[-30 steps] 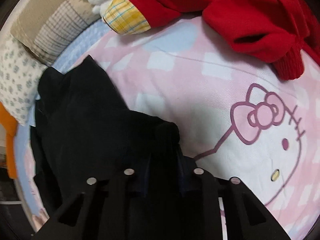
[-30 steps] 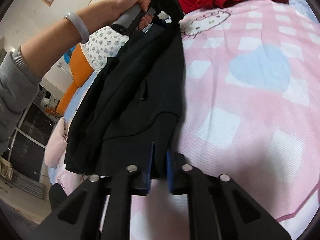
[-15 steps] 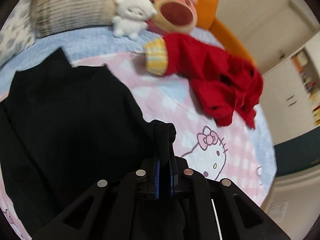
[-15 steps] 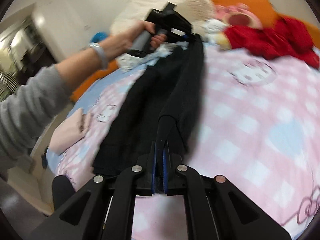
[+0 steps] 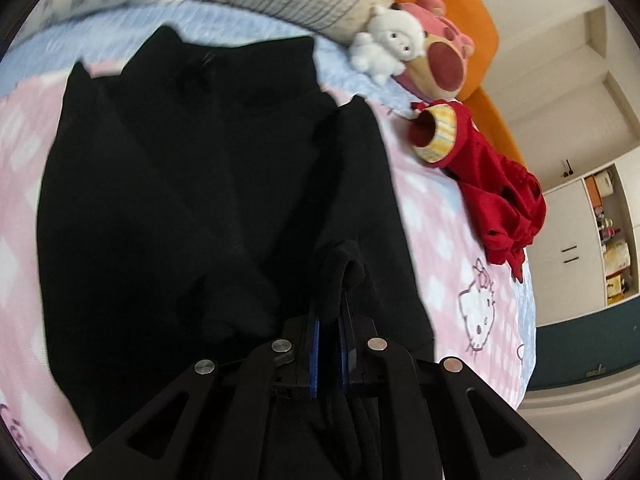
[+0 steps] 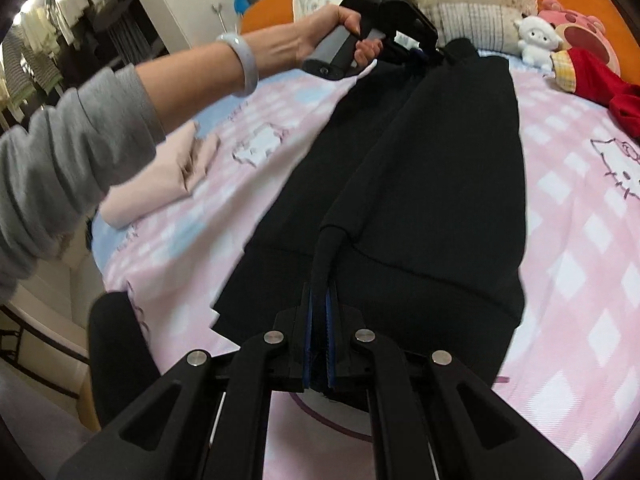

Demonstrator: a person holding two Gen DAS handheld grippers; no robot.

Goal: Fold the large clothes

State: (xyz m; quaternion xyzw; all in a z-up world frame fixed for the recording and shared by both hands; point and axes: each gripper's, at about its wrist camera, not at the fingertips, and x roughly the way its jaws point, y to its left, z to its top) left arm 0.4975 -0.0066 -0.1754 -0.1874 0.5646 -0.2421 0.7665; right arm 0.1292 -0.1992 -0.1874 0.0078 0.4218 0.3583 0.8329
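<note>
A large black garment (image 5: pixel 192 200) hangs stretched between my two grippers above the pink Hello Kitty bed sheet (image 6: pixel 592 240). My left gripper (image 5: pixel 329 320) is shut on a bunched edge of the black garment. My right gripper (image 6: pixel 320 304) is shut on the opposite edge of the black garment (image 6: pixel 440 184). The left gripper also shows in the right wrist view (image 6: pixel 416 54), held in a hand at the far end of the garment, near the pillows.
A red garment with a yellow plaid cuff (image 5: pixel 492 184) lies at the bed's far side, next to a white plush (image 5: pixel 384 50) and a pink plush (image 5: pixel 440 60). Pillows (image 6: pixel 472 24) line the head. A folded pale pink garment (image 6: pixel 160 176) lies at the left edge.
Both grippers have lifted and drawn apart, and the black garment has gone from bunched to stretched out long over the bed. Both stay shut on it.
</note>
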